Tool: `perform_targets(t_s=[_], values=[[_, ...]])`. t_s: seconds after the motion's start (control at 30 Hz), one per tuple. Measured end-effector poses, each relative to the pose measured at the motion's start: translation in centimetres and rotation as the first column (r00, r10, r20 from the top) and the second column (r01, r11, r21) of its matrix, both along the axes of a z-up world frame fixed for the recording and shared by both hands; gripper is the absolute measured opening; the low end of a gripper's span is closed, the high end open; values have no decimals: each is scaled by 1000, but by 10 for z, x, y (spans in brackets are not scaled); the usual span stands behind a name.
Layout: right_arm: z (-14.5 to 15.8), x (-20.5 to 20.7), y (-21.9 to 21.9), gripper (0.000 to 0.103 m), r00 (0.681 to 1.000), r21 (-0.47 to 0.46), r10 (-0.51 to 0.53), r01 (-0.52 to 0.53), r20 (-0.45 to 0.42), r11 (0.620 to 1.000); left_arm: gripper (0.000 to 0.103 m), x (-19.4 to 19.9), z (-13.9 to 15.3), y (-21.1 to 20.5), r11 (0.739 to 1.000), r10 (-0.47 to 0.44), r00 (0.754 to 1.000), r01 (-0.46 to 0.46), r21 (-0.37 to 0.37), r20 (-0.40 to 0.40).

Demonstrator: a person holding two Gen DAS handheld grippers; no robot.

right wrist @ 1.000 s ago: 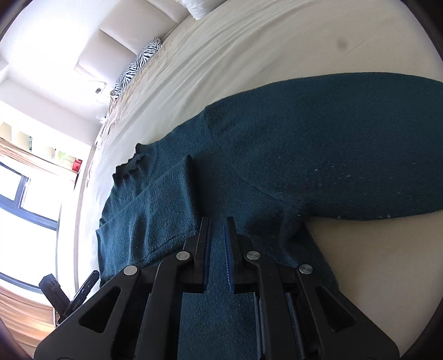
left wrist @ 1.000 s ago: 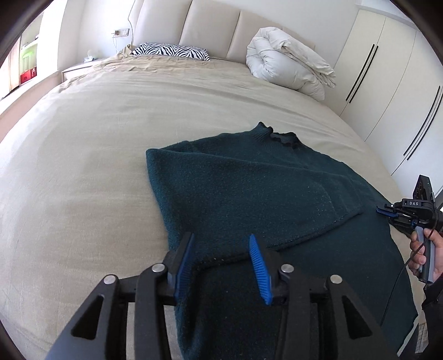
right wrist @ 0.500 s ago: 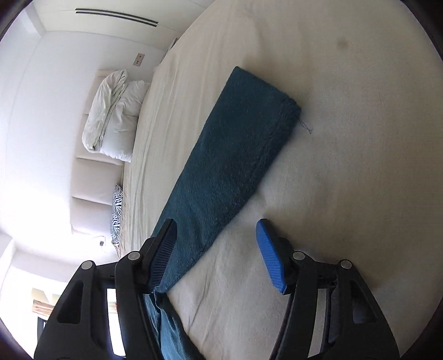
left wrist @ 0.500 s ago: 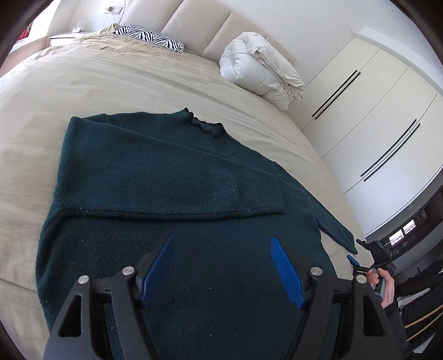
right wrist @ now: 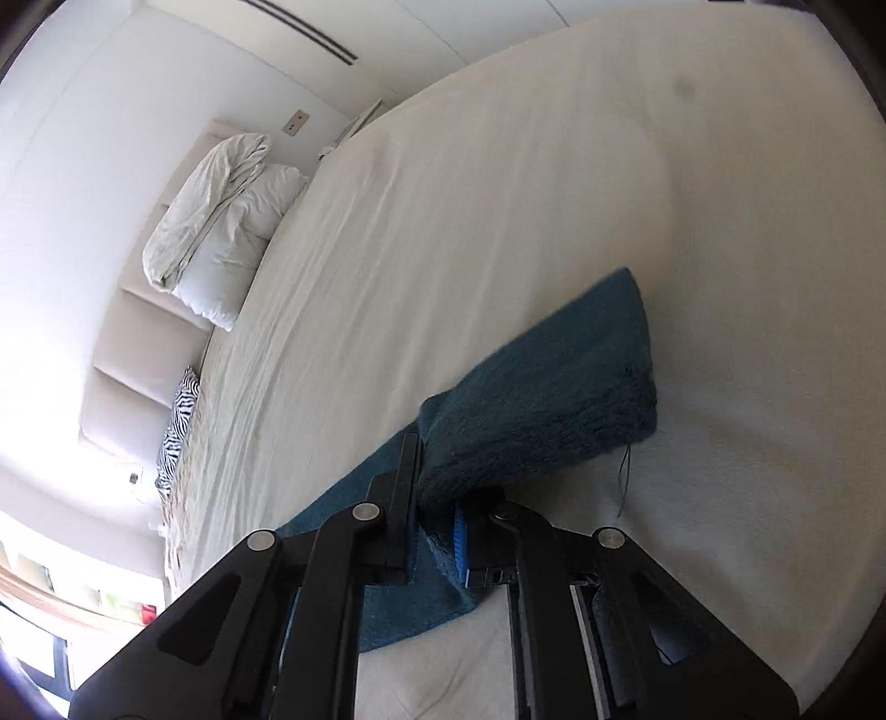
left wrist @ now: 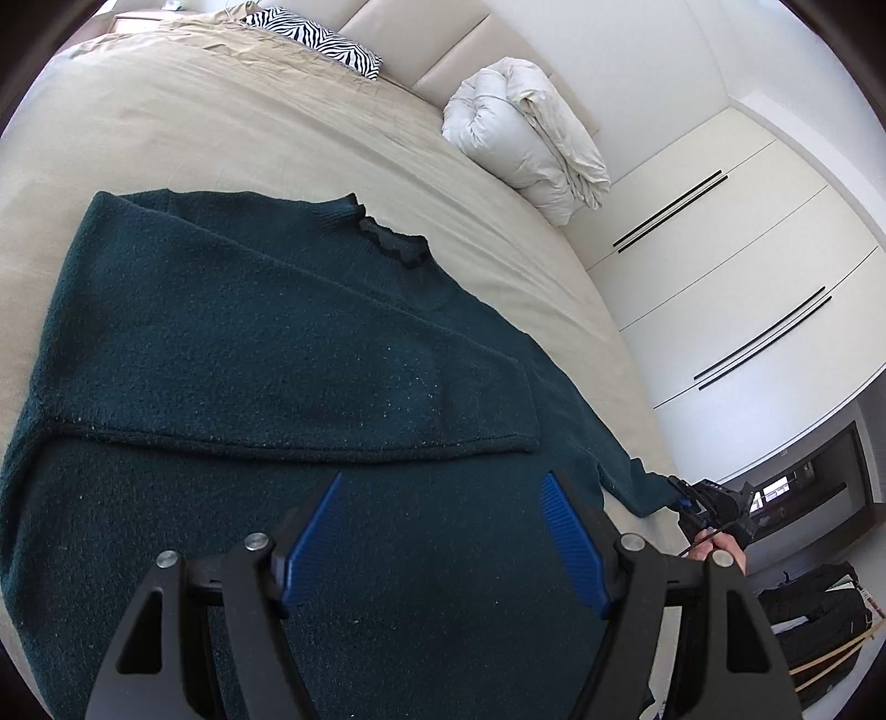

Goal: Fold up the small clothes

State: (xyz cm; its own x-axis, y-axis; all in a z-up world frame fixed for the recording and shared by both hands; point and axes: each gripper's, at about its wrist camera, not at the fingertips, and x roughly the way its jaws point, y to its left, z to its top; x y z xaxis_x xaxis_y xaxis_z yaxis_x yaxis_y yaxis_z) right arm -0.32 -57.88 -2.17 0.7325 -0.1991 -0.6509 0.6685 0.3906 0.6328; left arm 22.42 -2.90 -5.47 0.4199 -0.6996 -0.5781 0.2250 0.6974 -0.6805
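A dark teal sweater point(left wrist: 266, 354) lies flat on the beige bed point(left wrist: 221, 127), its one sleeve folded across the chest. My left gripper point(left wrist: 443, 531) hovers open above the sweater's lower body with nothing between its blue pads. The other sleeve point(right wrist: 554, 399) stretches out to the right. My right gripper point(right wrist: 437, 509) is shut on that sleeve near its cuff, and the cuff end sticks up past the fingers. In the left wrist view the right gripper point(left wrist: 684, 501) shows small at the sleeve's tip, held by a hand point(left wrist: 720, 551).
A rolled white duvet point(left wrist: 526, 144) and a zebra-print pillow point(left wrist: 315, 41) lie by the headboard. White wardrobe doors point(left wrist: 736, 277) stand beyond the bed's right side. A dark bag point(left wrist: 814, 626) sits on the floor at the lower right.
My right gripper let go of the sweater's body, moved out along the free sleeve while open, and closed on the sleeve near the cuff. My left gripper opened wider and swung to look across the sweater.
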Motion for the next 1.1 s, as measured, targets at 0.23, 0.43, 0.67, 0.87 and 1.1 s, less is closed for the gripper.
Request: perform_targets(t_s=[0.23,0.43,0.67,0.87,1.1], values=[[61,146,222,8,787,-407,522,-617,-328,673,74,18,-3,0,992,9,999,-15,-123,-49],[14,176,370,8,576,-403,634,-817,-517,413,76,26,-20,-14,982,-36,993,14,-189,-114],[-16,148,366,8,578,-349,665,-816,-473,461,82,38,-42,-43,968,-69,970,8,-252,-234],[-13,136,361,11,600,-355,681,-799,-420,485,82,62,-38,-79,970,-101,960,37,-239,-261],[-6,135,362,12,599,-357,708,-798,-374,486,11,77,-35,-108,975,-161,948,109,-194,-275]])
